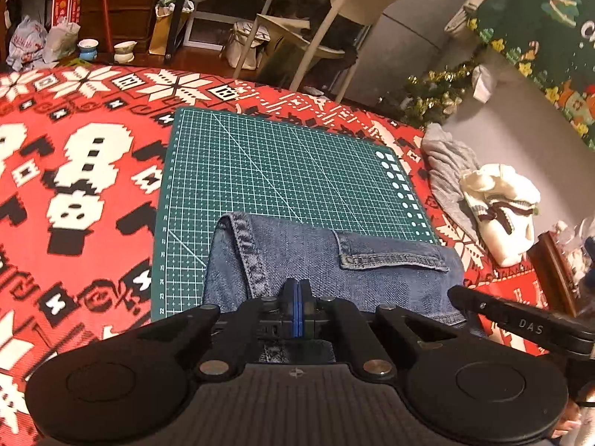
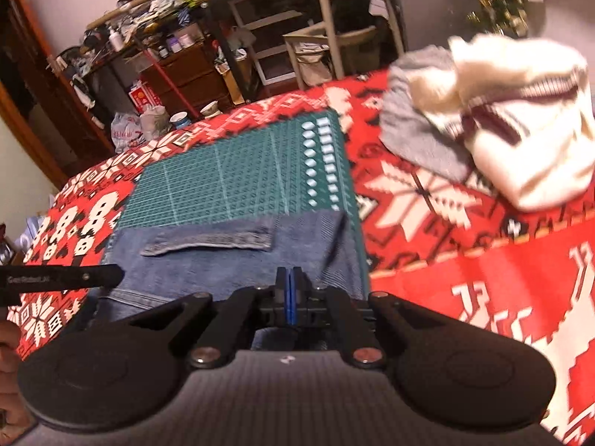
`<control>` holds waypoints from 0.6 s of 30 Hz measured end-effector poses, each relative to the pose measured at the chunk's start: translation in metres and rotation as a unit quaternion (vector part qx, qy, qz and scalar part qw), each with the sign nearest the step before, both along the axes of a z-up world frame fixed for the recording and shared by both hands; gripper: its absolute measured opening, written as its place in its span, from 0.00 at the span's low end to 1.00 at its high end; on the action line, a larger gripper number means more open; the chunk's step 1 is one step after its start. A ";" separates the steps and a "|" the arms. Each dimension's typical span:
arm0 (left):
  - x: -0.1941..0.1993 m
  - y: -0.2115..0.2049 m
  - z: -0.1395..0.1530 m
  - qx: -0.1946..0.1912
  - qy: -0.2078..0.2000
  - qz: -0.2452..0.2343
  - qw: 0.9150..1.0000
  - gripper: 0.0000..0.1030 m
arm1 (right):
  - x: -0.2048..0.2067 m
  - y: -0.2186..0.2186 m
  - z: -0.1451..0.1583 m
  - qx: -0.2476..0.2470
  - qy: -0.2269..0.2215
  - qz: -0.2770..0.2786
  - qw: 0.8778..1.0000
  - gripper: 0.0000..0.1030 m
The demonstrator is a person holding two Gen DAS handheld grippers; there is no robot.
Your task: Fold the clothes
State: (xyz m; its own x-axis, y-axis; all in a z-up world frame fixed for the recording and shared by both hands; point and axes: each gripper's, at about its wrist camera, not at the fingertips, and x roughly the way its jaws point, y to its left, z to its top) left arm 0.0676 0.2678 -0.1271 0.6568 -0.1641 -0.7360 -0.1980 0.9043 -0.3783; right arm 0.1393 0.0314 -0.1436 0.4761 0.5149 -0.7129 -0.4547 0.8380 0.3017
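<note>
Folded blue jeans (image 1: 372, 278) lie on the near part of a green cutting mat (image 1: 279, 167), a pocket flap facing up. My left gripper (image 1: 295, 282) hovers over the jeans' near edge, its blue pads pressed together with no cloth visible between them. In the right wrist view, which is blurred, the jeans (image 2: 223, 260) lie across the mat (image 2: 230, 186), and my right gripper (image 2: 289, 271) is shut over their near right part, with no cloth seen in it. Each gripper's black tip shows at the edge of the other's view.
A red, white and black patterned cloth (image 1: 74, 186) covers the table. A grey garment (image 1: 442, 171) and a cream knit sweater (image 1: 502, 204) are piled to the right of the mat. A chair (image 1: 327, 37), shelves and clutter stand beyond the far edge.
</note>
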 end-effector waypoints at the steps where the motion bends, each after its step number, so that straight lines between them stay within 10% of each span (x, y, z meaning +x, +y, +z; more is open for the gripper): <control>1: -0.002 0.002 0.000 -0.004 -0.001 0.001 1.000 0.02 | 0.000 -0.003 -0.002 0.003 0.001 -0.001 1.000 0.00; 18: 0.028 0.001 0.004 0.074 0.000 -0.005 0.997 0.02 | 0.025 0.009 -0.003 -0.005 -0.010 -0.001 1.000 0.02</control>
